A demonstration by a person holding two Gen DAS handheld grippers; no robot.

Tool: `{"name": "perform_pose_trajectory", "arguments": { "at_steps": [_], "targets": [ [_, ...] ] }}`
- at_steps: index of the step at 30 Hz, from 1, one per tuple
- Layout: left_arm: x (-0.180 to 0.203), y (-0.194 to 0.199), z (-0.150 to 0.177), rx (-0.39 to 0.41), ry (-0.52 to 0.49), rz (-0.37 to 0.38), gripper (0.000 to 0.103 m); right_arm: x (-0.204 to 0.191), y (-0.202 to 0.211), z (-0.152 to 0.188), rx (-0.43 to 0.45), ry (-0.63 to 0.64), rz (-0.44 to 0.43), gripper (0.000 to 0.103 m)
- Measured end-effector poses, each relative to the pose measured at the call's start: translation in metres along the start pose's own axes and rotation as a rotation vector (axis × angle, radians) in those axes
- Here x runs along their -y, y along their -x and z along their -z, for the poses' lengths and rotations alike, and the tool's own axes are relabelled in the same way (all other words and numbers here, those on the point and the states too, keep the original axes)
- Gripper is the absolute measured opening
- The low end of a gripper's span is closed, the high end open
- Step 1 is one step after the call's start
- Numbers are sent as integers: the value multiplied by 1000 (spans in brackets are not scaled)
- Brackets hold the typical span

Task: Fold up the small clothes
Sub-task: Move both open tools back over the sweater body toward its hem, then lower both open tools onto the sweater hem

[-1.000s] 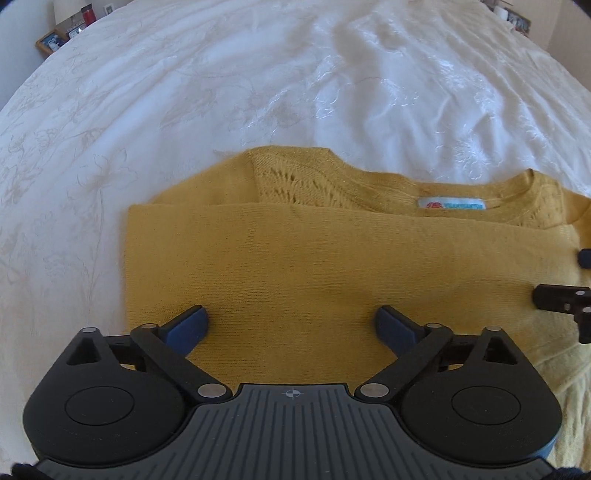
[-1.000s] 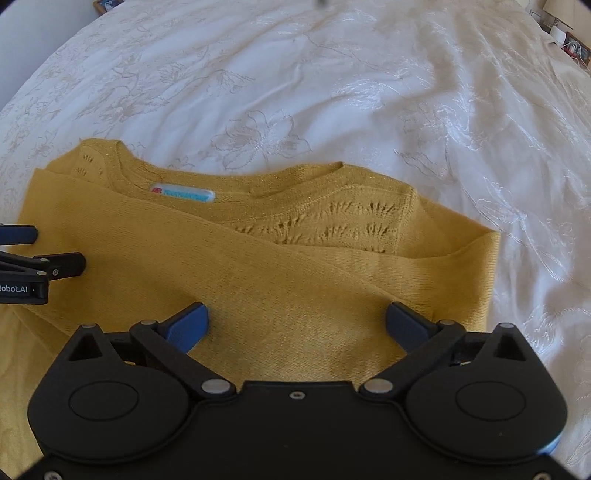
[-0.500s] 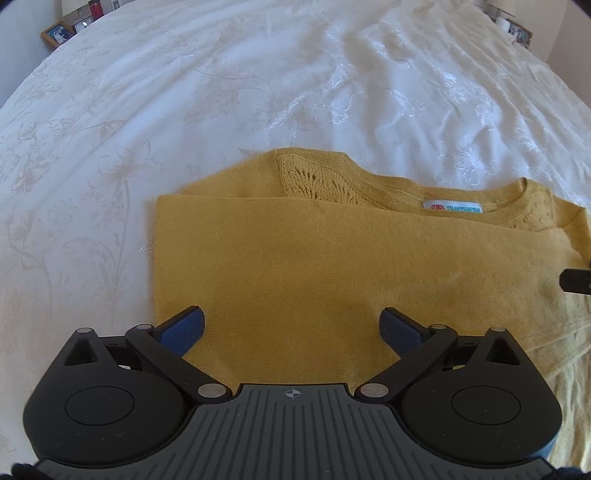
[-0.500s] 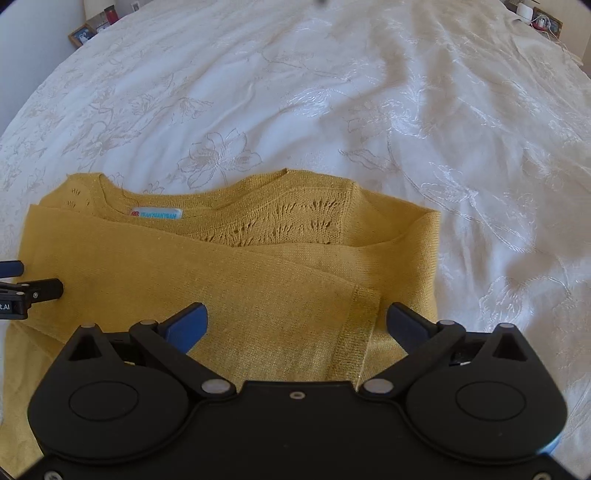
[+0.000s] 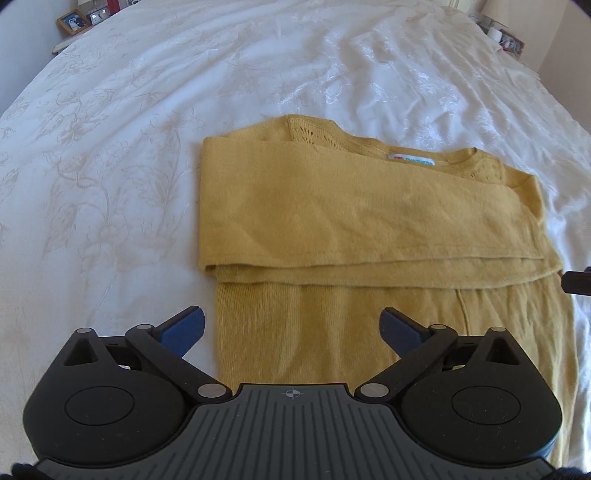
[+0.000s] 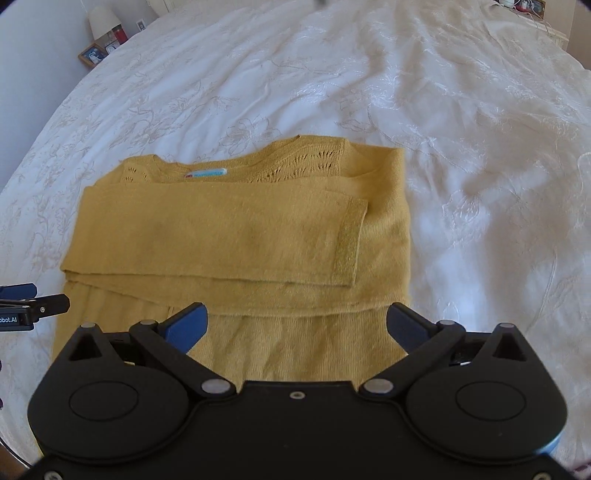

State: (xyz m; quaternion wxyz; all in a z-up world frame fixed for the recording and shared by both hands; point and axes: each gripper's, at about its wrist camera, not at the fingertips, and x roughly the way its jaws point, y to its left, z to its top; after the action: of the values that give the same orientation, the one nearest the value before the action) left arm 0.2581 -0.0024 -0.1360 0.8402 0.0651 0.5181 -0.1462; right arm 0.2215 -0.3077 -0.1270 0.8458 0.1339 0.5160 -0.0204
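A mustard-yellow knit sweater [image 5: 351,221] lies flat on the white bedspread [image 5: 147,110], neck away from me, with both sleeves folded across the chest. It also shows in the right wrist view [image 6: 240,236], where a ribbed cuff [image 6: 349,243] lies on top at the right. My left gripper [image 5: 291,326] is open and empty above the sweater's lower left part. My right gripper [image 6: 297,321] is open and empty above the lower right part. Each gripper's tip shows at the edge of the other's view.
The embroidered white bedspread [image 6: 480,147] stretches all around the sweater. A bedside table with picture frames [image 5: 75,22] stands at the far left. Small items [image 5: 506,38] sit at the far right corner.
Both grippers have pulled back toward me and up from the sweater. The folded sleeves lie released across the chest, and the sweater's lower part now shows.
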Motion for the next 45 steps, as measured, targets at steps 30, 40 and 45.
{"name": "perform_pose_trajectory", "arguments": {
  "at_steps": [30,40,45],
  "targets": [
    [-33,62,129,-33,26,94,103,-44,64,148,-81,-91,44,103],
    [-17,98,182,-3,47,46,103,-31,93,197,-27,-87,0,103],
    [-15,113,209,16,90,28,103,-19,100,225,-41,-98,-1,103]
  ]
}}
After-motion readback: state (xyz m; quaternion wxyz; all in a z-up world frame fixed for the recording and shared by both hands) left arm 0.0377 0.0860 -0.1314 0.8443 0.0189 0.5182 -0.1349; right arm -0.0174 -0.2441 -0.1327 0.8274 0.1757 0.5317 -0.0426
